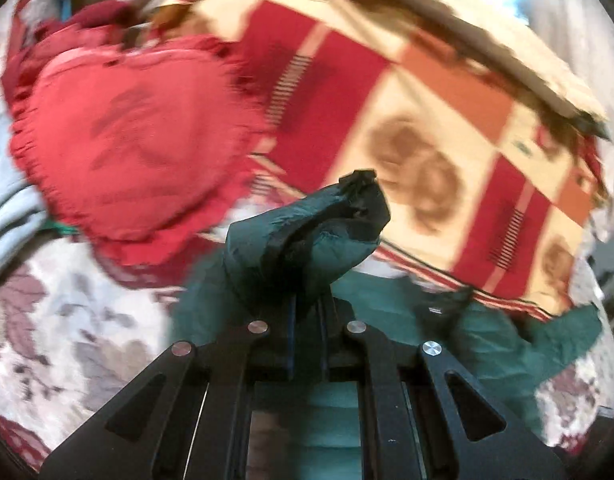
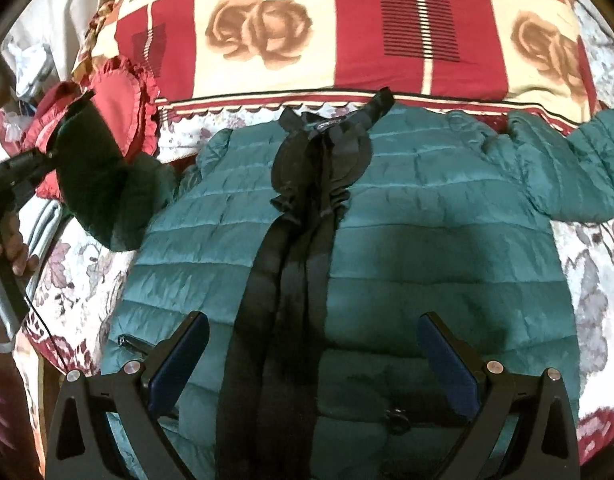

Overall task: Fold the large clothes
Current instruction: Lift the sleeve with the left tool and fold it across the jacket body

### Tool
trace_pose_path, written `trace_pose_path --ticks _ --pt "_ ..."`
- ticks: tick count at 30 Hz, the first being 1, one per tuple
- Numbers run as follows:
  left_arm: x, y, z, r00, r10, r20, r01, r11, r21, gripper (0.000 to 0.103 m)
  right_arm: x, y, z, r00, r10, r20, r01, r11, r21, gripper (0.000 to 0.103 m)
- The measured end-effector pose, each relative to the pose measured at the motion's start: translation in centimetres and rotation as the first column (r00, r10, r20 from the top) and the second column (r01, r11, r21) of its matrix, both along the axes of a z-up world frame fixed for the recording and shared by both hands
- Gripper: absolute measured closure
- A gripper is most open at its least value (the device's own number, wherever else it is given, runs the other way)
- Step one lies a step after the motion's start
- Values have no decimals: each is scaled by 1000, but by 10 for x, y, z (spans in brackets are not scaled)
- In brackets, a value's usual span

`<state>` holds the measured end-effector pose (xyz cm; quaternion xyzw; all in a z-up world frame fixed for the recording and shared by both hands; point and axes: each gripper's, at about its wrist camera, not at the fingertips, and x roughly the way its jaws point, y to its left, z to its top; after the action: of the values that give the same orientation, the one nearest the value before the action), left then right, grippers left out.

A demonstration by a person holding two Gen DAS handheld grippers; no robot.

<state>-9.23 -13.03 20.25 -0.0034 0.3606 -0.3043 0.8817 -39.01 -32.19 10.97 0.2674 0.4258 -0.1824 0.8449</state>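
Observation:
A teal quilted puffer jacket [image 2: 387,248] with a black front placket lies spread on the floral bed cover. My left gripper [image 1: 307,304] is shut on the jacket's left sleeve [image 1: 307,236] and holds it lifted; it also shows in the right wrist view [image 2: 23,168], with the sleeve [image 2: 99,184] raised at the jacket's left. My right gripper [image 2: 313,356] is open and empty, low over the jacket's lower front, one finger [image 2: 183,352] on each side of the placket. The right sleeve [image 2: 579,160] lies stretched out to the right.
A red heart-shaped frilled cushion [image 1: 135,140] lies to the left of the jacket. A folded blanket [image 2: 347,32] with red squares and rose prints lies behind the collar. The floral bed cover [image 1: 67,320] surrounds the jacket. A hand [image 2: 11,248] grips the left tool.

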Motion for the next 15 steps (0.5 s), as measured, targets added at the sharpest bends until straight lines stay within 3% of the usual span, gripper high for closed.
trace_pose_path --ticks 8,15 --pt "-75 -107 6 979 -205 -7 205 979 -20 95 -20 -18 7 999 -46 27 46 999 0 0" --pt "-126 -182 -13 936 -348 -49 348 937 -3 96 -39 -40 -1 995 -102 20 101 995 21 0"
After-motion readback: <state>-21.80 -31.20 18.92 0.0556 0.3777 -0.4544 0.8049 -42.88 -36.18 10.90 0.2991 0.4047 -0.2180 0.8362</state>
